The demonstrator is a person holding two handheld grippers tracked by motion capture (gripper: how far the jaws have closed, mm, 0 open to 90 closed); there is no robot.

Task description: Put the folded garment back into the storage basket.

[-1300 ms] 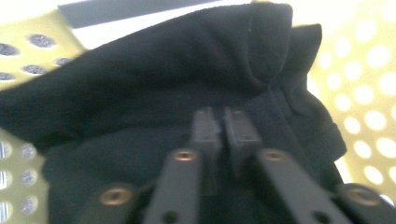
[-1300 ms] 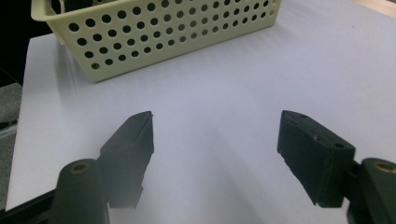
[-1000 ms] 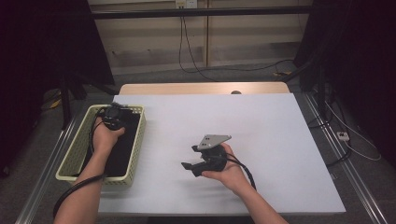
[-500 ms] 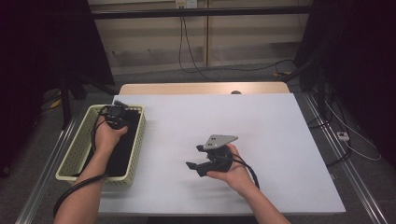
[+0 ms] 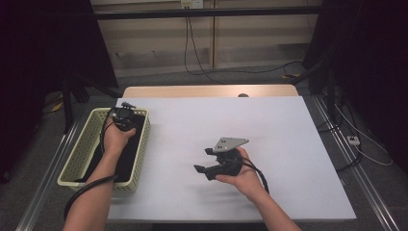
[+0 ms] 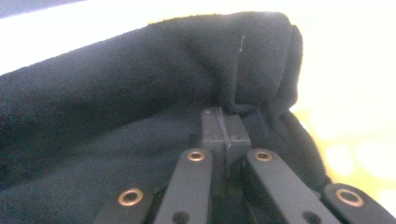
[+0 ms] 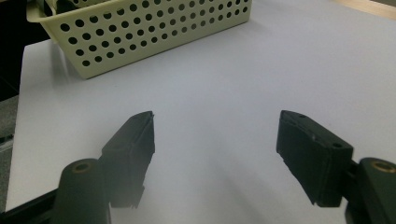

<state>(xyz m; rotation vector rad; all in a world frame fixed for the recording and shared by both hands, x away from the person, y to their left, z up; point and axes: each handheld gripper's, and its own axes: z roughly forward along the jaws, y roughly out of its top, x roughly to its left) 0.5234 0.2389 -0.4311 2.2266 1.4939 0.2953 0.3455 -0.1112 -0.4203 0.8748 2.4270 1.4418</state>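
Presently, I had the left gripper point(image 6: 223, 133) clamped on the black cloth point(image 6: 140, 102) inside the basket point(image 5: 86, 144), unlifted; the right gripper point(image 7: 217, 154) rested with its jaws apart.

My left claw point(image 6: 223, 133): black jaws w/ copper rivets, on black cloth point(image 6: 140, 93). Basket point(image 7: 154, 32): pale yellow, dotted w/ round holes. Table point(image 7: 224, 93): white. My right claw point(image 7: 215, 144): black, grey plate on top

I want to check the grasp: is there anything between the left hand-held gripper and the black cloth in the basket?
Nothing visible does. The left hand-held gripper is shut, its tips pressed into a fold of the black cloth inside the cream basket. The right hand-held gripper is open over the bare white table.
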